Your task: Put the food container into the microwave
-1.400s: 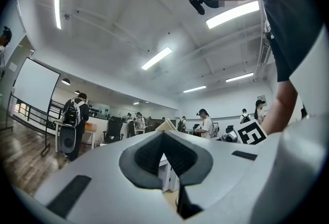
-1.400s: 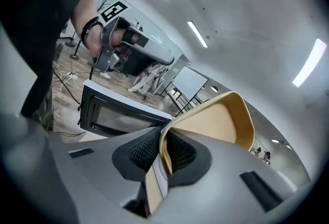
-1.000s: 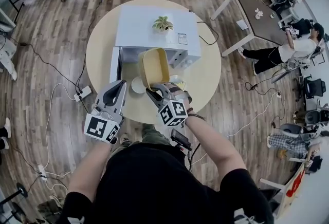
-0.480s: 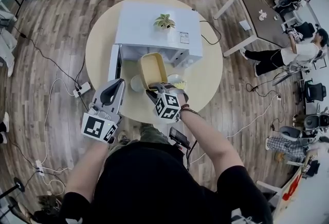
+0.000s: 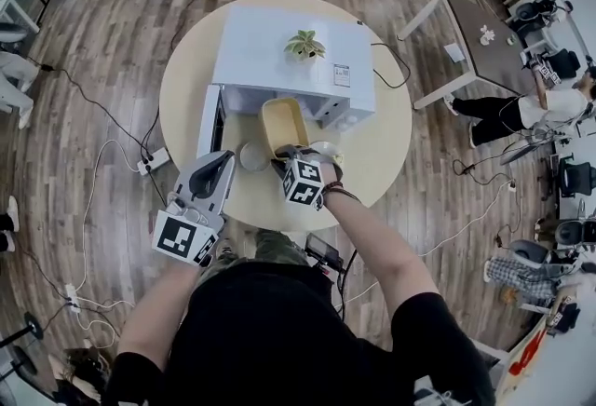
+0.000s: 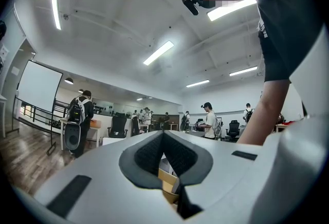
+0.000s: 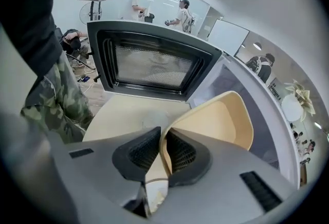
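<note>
A pale yellow food container (image 5: 284, 123) hangs tilted on its side, its far end at the open front of the white microwave (image 5: 279, 50). My right gripper (image 5: 287, 155) is shut on its near rim. In the right gripper view the container (image 7: 218, 120) stands between the jaws of the right gripper (image 7: 163, 150), with the open microwave door (image 7: 149, 66) to the left and the cavity (image 7: 239, 81) just behind. My left gripper (image 5: 222, 162) hovers shut and holding nothing over the table's front left, its left gripper (image 6: 163, 135) camera tilted up at the room.
The microwave door (image 5: 211, 118) swings out to the left, close to the left gripper. A small potted plant (image 5: 304, 45) stands on top of the microwave. A round white disc (image 5: 252, 155) lies on the round table (image 5: 382, 148) beside the container. Cables run over the floor.
My right gripper has carried the container forward and lower, from above the table toward the microwave opening. The left gripper has stayed about where it was.
</note>
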